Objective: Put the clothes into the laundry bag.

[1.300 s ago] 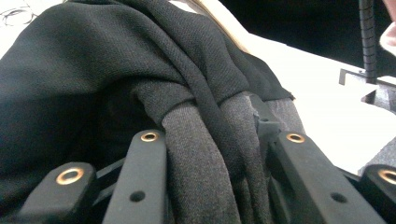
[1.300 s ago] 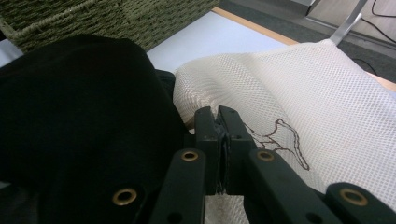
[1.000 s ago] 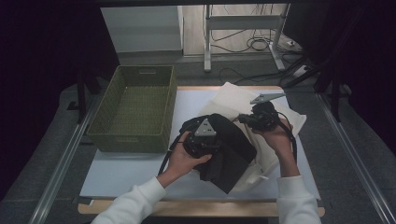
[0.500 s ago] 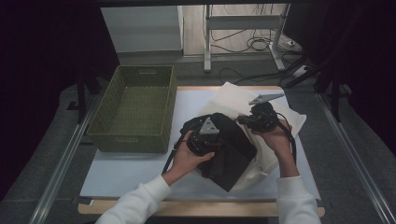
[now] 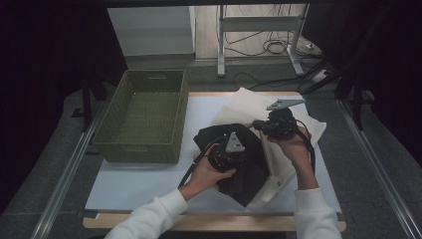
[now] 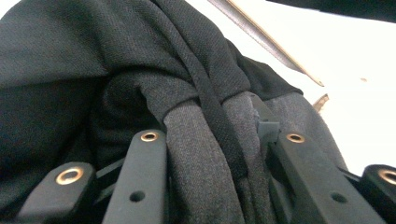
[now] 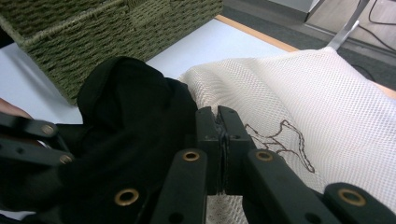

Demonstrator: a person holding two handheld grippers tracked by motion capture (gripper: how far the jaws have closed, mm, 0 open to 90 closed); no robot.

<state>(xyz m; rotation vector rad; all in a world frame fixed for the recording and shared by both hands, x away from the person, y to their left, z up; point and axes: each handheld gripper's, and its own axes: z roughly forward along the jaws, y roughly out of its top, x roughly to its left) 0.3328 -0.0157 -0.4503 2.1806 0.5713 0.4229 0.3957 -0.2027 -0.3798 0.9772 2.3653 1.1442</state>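
On the bench (image 5: 149,181), near its middle, we see:
Dark garment (image 5: 249,169): bunched, lying partly over the mesh bag, just right of the basket.
Mesh bag (image 5: 249,107): cream, spread flat beneath and behind the garment.
Left gripper (image 6: 210,154): we find its jaws clamped on a gathered fold of the dark garment.
Right gripper (image 7: 222,140): jaws together, pinching the edge of the mesh bag, we judge.
Basket (image 5: 144,117): green wicker, at the left.

Bunched black garment (image 5: 234,164) lying partly on, maybe in, cream mesh bag (image 5: 249,107)
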